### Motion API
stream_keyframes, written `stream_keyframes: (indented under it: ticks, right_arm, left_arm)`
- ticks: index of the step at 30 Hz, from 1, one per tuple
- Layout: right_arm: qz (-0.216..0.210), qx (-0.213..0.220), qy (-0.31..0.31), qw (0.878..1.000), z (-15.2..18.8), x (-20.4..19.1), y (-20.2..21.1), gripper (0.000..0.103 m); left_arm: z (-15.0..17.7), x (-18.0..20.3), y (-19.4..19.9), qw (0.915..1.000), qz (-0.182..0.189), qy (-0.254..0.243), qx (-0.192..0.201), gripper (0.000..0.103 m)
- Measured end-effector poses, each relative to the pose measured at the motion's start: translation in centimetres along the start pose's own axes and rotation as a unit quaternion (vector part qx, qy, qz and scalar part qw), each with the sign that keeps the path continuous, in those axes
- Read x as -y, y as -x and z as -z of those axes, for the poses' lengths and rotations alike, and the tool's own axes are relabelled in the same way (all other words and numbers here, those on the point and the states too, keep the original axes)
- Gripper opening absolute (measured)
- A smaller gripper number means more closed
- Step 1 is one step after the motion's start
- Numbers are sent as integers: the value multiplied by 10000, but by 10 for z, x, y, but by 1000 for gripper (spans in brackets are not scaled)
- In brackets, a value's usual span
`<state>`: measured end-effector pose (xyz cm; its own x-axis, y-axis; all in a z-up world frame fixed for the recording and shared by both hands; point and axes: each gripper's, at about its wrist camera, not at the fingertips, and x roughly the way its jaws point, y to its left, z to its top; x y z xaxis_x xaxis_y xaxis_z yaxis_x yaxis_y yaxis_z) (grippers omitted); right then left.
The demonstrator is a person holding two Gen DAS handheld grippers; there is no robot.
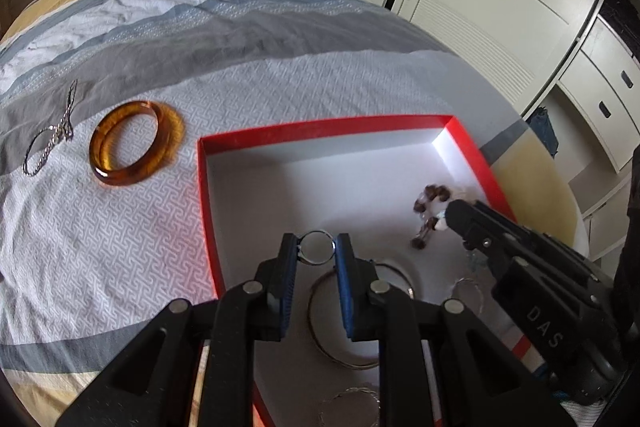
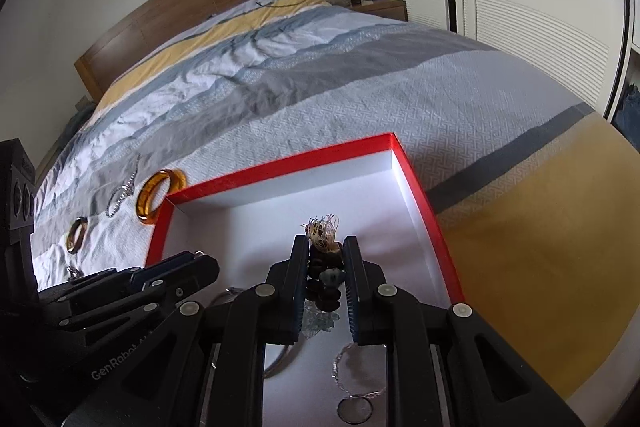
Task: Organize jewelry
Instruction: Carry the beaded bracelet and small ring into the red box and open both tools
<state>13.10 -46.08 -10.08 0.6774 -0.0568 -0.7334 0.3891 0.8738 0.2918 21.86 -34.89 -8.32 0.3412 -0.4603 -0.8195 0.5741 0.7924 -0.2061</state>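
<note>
Two amber bangles (image 2: 161,196) outside; left claw (image 1: 317,247) gripping ring (image 1: 317,247); right claw (image 2: 326,255) gripping beads (image 2: 326,279)

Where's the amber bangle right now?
In the left wrist view, the amber bangle lies on the bedspread outside the red box, just left of its far-left corner, with a silver chain further left.

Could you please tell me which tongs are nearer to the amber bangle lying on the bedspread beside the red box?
Left. The left tongs hover inside the red box by its bangle-side wall, gripping a small ring; the amber bangle lies just outside. The right tongs work across the box.
</note>
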Motion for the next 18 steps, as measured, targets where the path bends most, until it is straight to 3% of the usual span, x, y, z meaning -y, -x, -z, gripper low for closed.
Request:
stream_keyframes:
  ticks: [12, 15, 18]
  right_arm:
    - [313, -384, 71, 9987, 12, 9, -21, 17]
    - [295, -341, 41, 9990, 11, 9, -19, 19]
    - [262, -190, 37, 9995, 8, 6, -12, 30]
  left_arm:
    - [3, 2, -4, 9999, -112, -38, 29, 19]
    - [4, 1, -2, 9999, -76, 19, 70, 19]
    - [4, -2, 1, 9999, -8, 83, 97, 19]
